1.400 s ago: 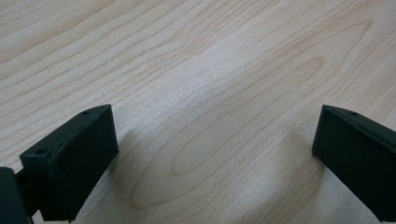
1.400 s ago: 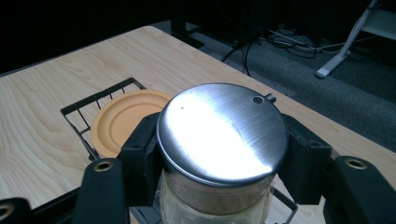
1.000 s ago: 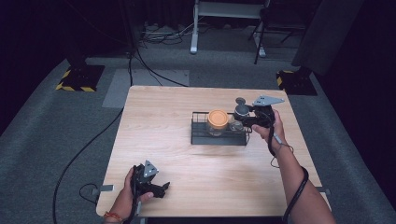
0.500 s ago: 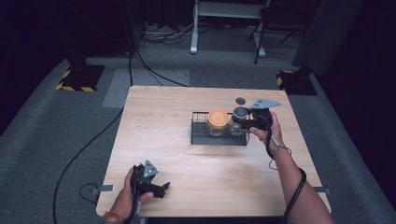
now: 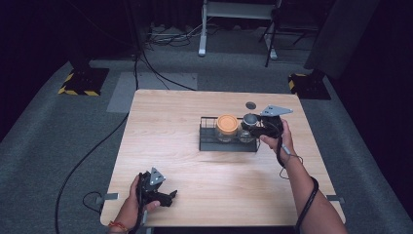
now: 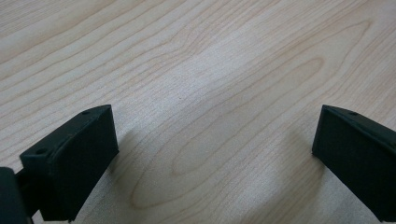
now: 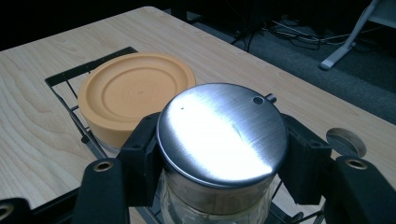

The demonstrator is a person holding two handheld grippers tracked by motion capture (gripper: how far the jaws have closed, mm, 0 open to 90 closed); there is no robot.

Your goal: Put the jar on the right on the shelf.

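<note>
- table [image 5: 195, 146]: light wood, square top, visible grain in long oval swirls; matte finish. a small round grommet hole [image 5: 251, 105] sits near its far edge.
- wire rack [image 5: 209, 141]: black, thin metal rods, rectangular, low walls; stands on the right half of the table.
- orange-lidded jar [image 5: 227, 124]: clear glass body, round orange plastic lid with moulded concentric rings; stands in the left part of the rack. no writing readable on it.
- metal-lidded jar [image 7: 222, 135]: clear glass, round brushed-steel lid with a bright glare band, one small hole and a small stud near its rim; sits in the rack just beside the orange-lidded jar, on its right in the high view. no label readable.
- right gripper [image 5: 260, 127]: black, grey three-cornered plate on top; its two jaws are clamped on the metal-lidded jar just under the lid, one on each side.
- left gripper [image 6: 212, 154]: blocky matte black jaws spread wide apart over bare wood, nothing between them; held in the left hand [image 5: 134, 202] at the table's near left corner, well apart from the rack.
</note>
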